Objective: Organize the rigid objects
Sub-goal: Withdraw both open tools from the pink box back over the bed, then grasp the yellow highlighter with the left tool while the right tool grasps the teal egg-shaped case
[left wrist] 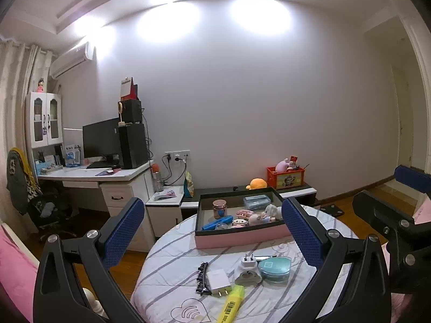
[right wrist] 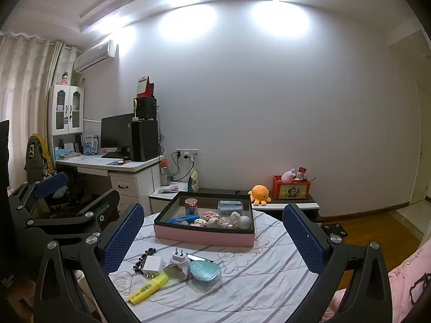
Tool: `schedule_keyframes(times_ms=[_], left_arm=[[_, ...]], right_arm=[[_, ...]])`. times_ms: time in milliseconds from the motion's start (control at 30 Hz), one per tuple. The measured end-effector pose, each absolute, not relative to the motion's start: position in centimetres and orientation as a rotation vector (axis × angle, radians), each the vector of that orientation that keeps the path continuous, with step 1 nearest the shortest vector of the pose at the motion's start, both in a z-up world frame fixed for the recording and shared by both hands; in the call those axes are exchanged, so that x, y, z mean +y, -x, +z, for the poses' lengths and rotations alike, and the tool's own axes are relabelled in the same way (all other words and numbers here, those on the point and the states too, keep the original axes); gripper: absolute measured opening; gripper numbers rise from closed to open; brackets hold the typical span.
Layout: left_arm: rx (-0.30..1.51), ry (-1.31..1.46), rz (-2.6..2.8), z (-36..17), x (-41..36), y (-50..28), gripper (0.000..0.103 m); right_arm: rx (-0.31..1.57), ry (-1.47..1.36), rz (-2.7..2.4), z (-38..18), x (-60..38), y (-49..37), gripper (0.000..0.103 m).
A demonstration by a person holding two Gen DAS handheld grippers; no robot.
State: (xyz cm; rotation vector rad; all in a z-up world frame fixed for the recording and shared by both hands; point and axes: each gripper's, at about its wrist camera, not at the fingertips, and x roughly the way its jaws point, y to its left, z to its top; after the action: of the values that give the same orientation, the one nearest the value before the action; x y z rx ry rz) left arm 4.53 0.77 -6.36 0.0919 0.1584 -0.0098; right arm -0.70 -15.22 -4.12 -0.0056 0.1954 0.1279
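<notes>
Both of my hand-held grippers hang empty above the near edge of the round bench; my right hand-held gripper is spread to its widest with nothing between the pads, and my left hand-held gripper stands just as wide and bare; I judge I am between picks, choosing the next loose piece.

Just ahead and below, slightly left of my right fingers, lies the cluster still to sort: the yellow highlighter nearest, then the white charger touching the black hair clip, the white plug adapter and the teal case, with a small dark flat thing behind them that I cannot identify; the next move calls for a drop onto one piece, jaws aligned across its narrow side, without nudging its neighbours.

Farther ahead sits the pink-sided tray, dark inside; it already holds a copper-lidded jar, a blue pen-like item, a clear blue box and several small figurines, crowded towards its near wall.
</notes>
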Motion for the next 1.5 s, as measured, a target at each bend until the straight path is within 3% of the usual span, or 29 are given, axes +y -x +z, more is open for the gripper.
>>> schedule_keyframes(times_ms=[333, 767, 900, 933, 1067, 1100, 1133, 1200, 1500], left_arm=[[0.264, -0.065, -0.062, -8.4, 2.6, -6.9, 0.103], [0.701, -0.055, -0.131, -22.0, 3.0, -13.1, 0.102], [0.791, -0.09, -0.114, -24.9, 2.1, -14.2, 0.094], [0.81, -0.101, -0.104, -25.5, 2.0, -14.5, 0.086], [0.816, -0.076, -0.135, -25.7, 2.1, -15.3, 0.071], [0.812, -0.079, -0.154, -25.5, 2.0, -15.5, 0.06], [0.809, -0.071, -0.181, -25.3, 2.0, -15.7, 0.039], [0.782, -0.018, -0.194, -24.8, 2.3, -15.8, 0.026], [0.737, -0.038, -0.222, -22.8, 2.5, -15.2, 0.026]], right_arm=[[0.262, 0.002, 0.145, -5.5, -15.4, -1.1, 0.103], [0.577, -0.011, 0.081, -15.4, -16.6, -8.6, 0.103], [0.669, 0.008, 0.075, -18.4, -16.6, -10.5, 0.103], [0.678, 0.01, 0.075, -18.7, -16.5, -10.6, 0.103], [0.728, 0.019, 0.078, -20.1, -16.5, -12.0, 0.103], [0.734, 0.018, 0.079, -20.3, -16.5, -12.2, 0.103], [0.739, 0.016, 0.08, -20.3, -16.4, -12.5, 0.103], [0.752, 0.006, 0.089, -20.6, -16.3, -13.1, 0.103], [0.833, 0.04, 0.124, -21.9, -14.9, -16.0, 0.103]])
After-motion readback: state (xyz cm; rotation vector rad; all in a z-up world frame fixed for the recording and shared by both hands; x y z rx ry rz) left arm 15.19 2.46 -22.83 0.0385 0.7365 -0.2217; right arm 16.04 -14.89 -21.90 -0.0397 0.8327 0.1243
